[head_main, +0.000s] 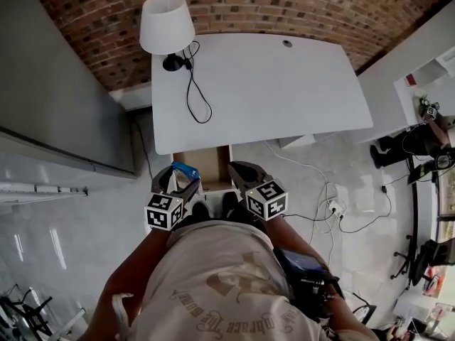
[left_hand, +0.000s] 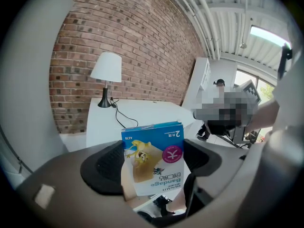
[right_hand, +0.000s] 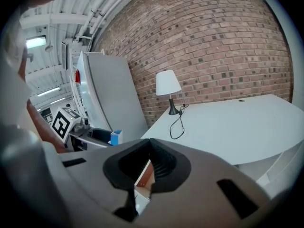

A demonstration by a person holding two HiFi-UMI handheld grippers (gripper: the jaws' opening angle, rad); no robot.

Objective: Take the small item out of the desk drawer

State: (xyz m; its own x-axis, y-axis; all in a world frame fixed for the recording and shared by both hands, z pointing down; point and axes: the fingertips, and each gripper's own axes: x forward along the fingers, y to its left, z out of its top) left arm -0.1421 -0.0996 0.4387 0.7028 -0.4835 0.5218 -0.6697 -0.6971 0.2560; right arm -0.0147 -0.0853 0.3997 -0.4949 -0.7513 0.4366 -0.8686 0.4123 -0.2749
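Blue and white cardboard, a small bandage box [left_hand: 154,156], stands upright between the jaws of the left gripper [head_main: 180,178], which are clamped on its two sides. The box is lifted out of the drawer [head_main: 214,163] and sits just above the tips of this gripper, over the drawer's near left corner. The drawer is pulled out, and its brown wooden inside lies directly ahead of both grippers, under the edge of the white desk [head_main: 284,91]. The right gripper [head_main: 239,171] is beside the left one, its jaws brought together with nothing between them. Farther ahead of the tools, on the desk, stand a white lamp [head_main: 166,23] and its black cable [head_main: 196,91], before a brick wall [head_main: 227,6].
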